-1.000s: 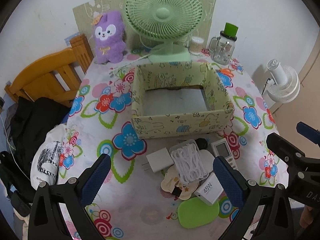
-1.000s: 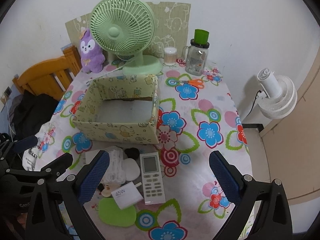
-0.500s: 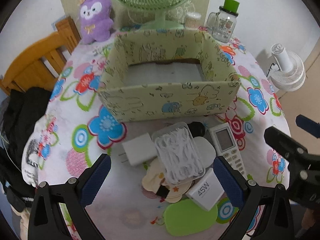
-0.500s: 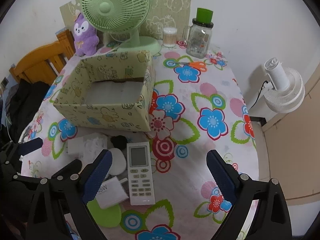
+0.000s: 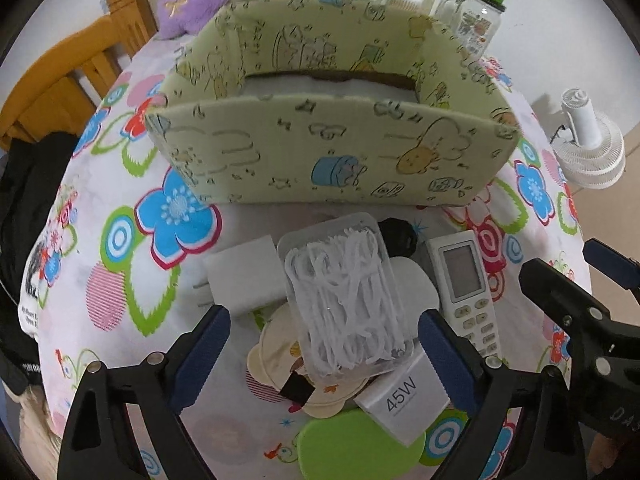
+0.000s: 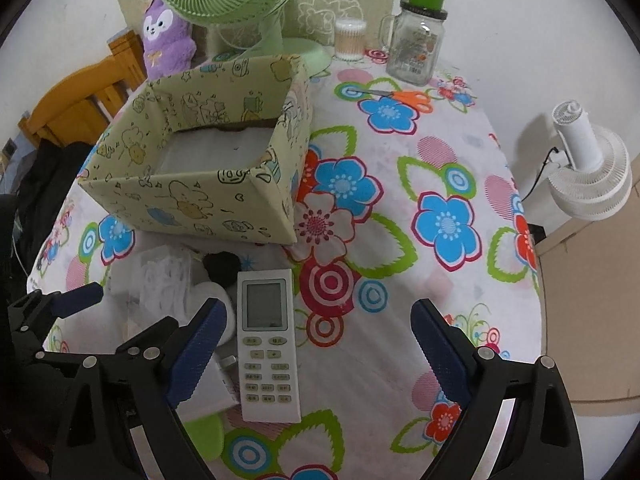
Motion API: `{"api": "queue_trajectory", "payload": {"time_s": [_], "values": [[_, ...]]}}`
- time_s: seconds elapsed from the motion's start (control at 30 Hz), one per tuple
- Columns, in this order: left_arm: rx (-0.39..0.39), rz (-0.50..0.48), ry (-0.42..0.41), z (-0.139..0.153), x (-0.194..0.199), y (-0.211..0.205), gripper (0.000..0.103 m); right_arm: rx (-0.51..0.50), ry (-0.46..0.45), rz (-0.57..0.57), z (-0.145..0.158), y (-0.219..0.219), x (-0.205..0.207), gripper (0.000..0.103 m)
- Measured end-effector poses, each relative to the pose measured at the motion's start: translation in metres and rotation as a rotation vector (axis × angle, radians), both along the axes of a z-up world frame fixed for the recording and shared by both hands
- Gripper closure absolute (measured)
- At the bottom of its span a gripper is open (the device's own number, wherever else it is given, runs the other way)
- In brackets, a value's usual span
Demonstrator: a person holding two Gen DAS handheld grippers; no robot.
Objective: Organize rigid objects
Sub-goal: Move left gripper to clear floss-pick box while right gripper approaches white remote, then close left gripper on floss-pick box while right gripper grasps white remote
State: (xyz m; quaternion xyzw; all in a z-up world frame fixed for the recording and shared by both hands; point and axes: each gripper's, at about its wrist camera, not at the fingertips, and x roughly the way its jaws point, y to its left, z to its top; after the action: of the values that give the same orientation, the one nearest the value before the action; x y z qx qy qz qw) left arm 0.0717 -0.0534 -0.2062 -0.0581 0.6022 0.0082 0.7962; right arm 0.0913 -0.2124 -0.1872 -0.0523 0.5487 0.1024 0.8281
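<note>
Left gripper (image 5: 322, 350), jaws spread, straddles floss case (image 5: 344, 294) atop desk clutter before box (image 5: 332, 120); close squarely on its long sides. Right gripper (image 6: 314, 350) spread, idle.

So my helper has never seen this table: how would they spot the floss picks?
Find the pale green cartoon-print box on the flowered tablecloth. In the pile at its near side, the clear plastic case lies on top, between a white plug adapter and the remote; only it is see-through, full of white picks.
</note>
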Motion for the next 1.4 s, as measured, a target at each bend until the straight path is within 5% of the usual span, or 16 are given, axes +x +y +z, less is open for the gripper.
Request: {"api": "queue_trajectory", "payload": {"time_s": [0.53,0.63,0.93,1.4], "values": [[0.018,0.062,-0.001,-0.012,0.011,-0.011,0.023,0.036,0.058,-0.024,-0.014,-0.01,0.013,0.008],[0.008,0.049,-0.011,-0.011,0.012,-0.013,0.041,0.035,0.064,-0.024,-0.015,-0.01,0.014,0.008],[0.026,-0.018,-0.008,-0.008,0.008,-0.017,0.042,0.036,0.088,-0.001,-0.022,-0.002,0.014,0.009],[0.096,-0.122,-0.002,-0.005,-0.007,-0.016,0.042,0.023,0.179,0.004,-0.051,0.018,0.013,0.025]]}}
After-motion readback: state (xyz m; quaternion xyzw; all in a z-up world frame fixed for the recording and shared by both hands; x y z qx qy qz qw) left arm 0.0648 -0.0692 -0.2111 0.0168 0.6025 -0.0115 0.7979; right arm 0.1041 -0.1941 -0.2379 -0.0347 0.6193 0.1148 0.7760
